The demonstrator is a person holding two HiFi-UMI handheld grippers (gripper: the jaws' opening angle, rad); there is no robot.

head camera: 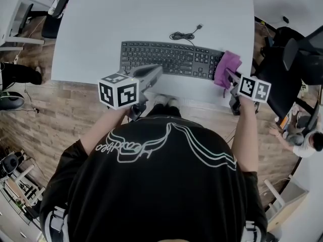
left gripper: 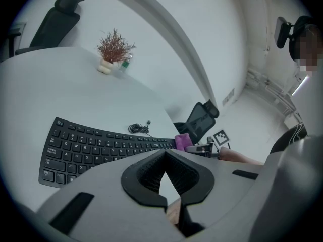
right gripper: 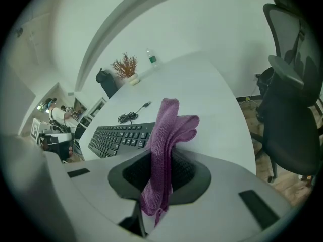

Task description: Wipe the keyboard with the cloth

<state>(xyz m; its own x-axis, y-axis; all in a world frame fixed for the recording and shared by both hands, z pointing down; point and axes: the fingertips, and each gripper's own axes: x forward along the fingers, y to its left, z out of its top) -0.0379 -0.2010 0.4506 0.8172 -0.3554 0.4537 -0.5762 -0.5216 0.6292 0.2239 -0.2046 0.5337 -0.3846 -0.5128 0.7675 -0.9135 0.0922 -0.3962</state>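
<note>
A black keyboard (head camera: 169, 58) lies on the white desk, its cable coiled behind it. My right gripper (head camera: 228, 73) is shut on a purple cloth (head camera: 226, 67) that hangs over the keyboard's right end. In the right gripper view the cloth (right gripper: 164, 153) stands folded between the jaws, with the keyboard (right gripper: 121, 136) to the left. My left gripper (head camera: 157, 70) is shut and holds nothing, hovering at the keyboard's front edge near its left half. The left gripper view shows the keyboard (left gripper: 96, 149) beyond the closed jaws and the cloth (left gripper: 182, 140) at its far end.
The white desk (head camera: 151, 14) stretches behind the keyboard. A small dried plant (left gripper: 113, 52) and a bottle stand at its far end. A black office chair (head camera: 292, 69) sits right of the desk, another chair (head camera: 53, 19) at the left. A person (head camera: 305, 142) is at the far right.
</note>
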